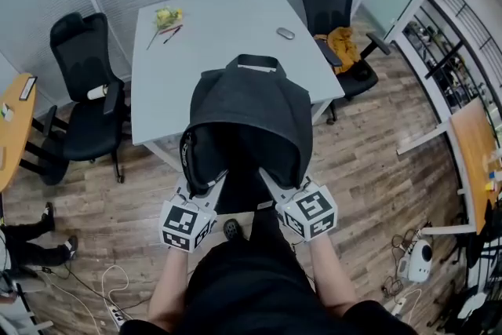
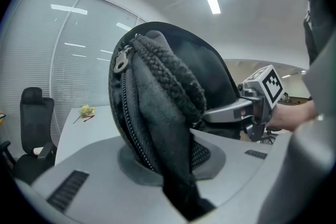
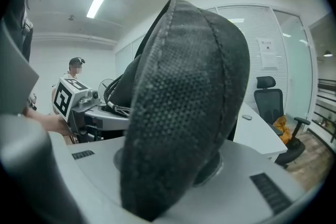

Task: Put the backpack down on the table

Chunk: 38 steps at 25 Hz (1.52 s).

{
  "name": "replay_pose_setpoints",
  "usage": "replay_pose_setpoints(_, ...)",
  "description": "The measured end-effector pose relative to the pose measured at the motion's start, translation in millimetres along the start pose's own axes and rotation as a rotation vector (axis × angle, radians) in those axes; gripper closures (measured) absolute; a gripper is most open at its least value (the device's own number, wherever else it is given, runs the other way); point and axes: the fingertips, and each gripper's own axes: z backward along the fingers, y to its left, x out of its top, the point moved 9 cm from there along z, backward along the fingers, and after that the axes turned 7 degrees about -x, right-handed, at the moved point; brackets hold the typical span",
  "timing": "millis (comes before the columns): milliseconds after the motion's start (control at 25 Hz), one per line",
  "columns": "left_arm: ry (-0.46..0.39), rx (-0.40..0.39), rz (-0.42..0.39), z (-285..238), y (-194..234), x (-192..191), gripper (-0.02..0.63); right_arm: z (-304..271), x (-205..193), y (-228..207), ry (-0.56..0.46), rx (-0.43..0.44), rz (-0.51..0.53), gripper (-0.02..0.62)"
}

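Left gripper [image 2: 168,168] and right gripper [image 3: 173,165] fingers, narrowly parted, pinch the backpack [image 1: 247,110].

The backpack [image 1: 249,114] was dark grey with a dotted mesh weave. The table [image 1: 227,35] at upper centre was pale grey-white, the floor [image 1: 376,161] brown wood planks, and the chair [image 1: 82,90] at left black. The left gripper [image 1: 202,183] and right gripper [image 1: 281,183] bore black-and-white square markers.

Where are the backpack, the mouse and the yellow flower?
backpack [image 1: 247,110], head view, its grey top panel.
mouse [image 1: 285,33], head view, its middle.
yellow flower [image 1: 167,16], head view, its blossom.
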Motion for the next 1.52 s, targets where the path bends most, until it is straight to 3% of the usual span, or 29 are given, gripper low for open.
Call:
replay_pose_setpoints(880,0.064,-0.024,0.085,-65,20,1,0.528,-30,-7,-62,0.085,0.018,-0.072,0.503)
replay_pose_setpoints(1520,0.098,-0.015,0.090,-151,60,35,0.529,-81,15,-151,0.089,0.048,-0.098,0.500)
